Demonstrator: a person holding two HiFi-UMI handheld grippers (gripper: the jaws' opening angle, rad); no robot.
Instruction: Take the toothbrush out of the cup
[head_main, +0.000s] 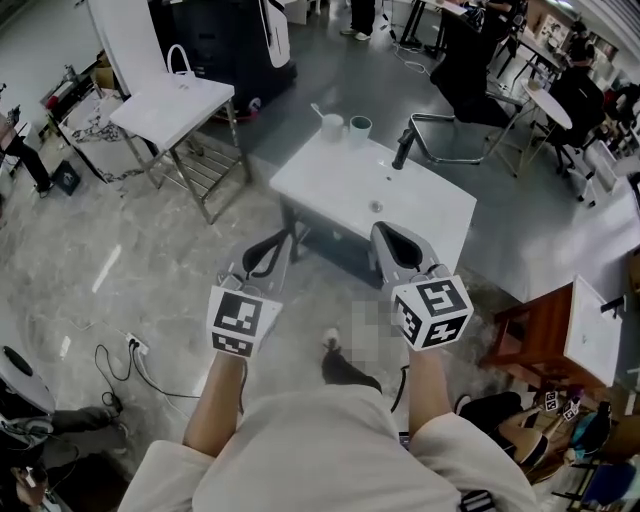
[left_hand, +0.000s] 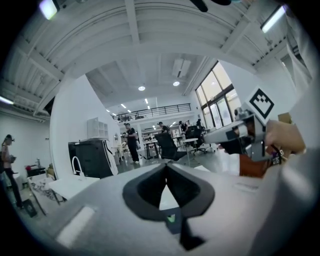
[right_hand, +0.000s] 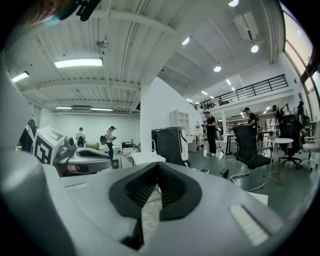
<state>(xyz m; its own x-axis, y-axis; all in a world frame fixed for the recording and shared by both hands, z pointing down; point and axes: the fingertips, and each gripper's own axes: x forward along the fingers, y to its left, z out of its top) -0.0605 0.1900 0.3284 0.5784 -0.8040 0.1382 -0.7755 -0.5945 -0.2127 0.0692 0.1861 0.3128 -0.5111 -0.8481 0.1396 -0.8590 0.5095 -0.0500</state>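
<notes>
One white table (head_main: 330, 190) is carrying two cups, a white cup (head_main: 331, 128) and a greenish cup (head_main: 360, 128), one toothbrush (head_main: 316, 109) and one black faucet (head_main: 402, 150). The person is holding two grippers, the left gripper (head_main: 280, 242) and the right gripper (head_main: 386, 232).

Open air above white table (head_main: 320, 190), black faucet (head_main: 403, 148) beside 2 cups (head_main: 332, 128) at far edge

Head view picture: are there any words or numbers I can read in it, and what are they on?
No readable words or numbers anywhere.
Left white cube on the grey left gripper: black square pattern, not letters.
Right white cube on the grey right gripper: same kind of pattern.
Small black-and-white tags at the lower right: too small to read.
</notes>
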